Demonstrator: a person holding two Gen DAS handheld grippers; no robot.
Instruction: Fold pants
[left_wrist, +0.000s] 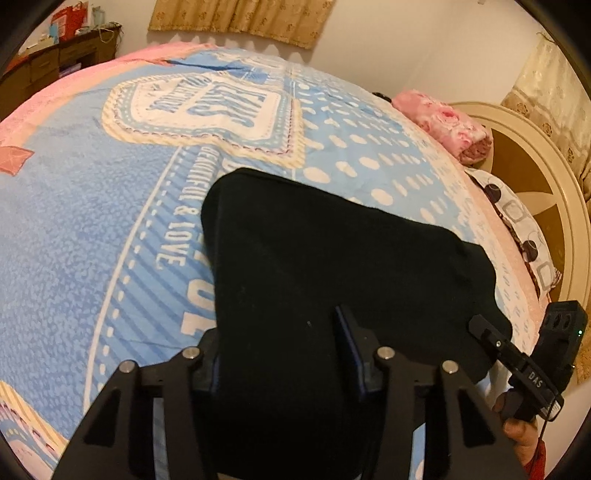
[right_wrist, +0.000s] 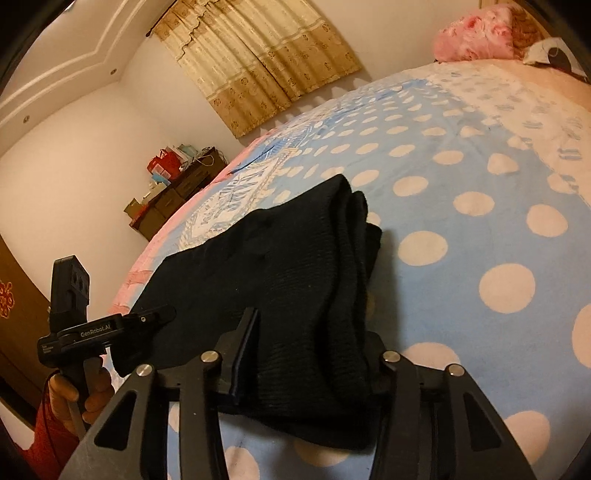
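Observation:
The black pants (left_wrist: 332, 266) lie folded in a thick bundle on the blue bedspread (left_wrist: 92, 229). In the left wrist view my left gripper (left_wrist: 280, 332) straddles the near edge of the bundle, jaws wide apart with cloth between them. My right gripper (left_wrist: 484, 332) shows at the bundle's right edge. In the right wrist view the pants (right_wrist: 280, 258) show stacked layers; my right gripper (right_wrist: 314, 332) has its jaws apart around the near end of the folded layers. My left gripper (right_wrist: 147, 319) shows at the bundle's left edge, fingers close together.
A pink folded blanket (left_wrist: 447, 123) and a patterned pillow (left_wrist: 517, 218) lie at the headboard (left_wrist: 535, 177). A dark dresser (right_wrist: 170, 199) with boxes stands beyond the bed. Curtains (right_wrist: 258, 62) hang on the far wall.

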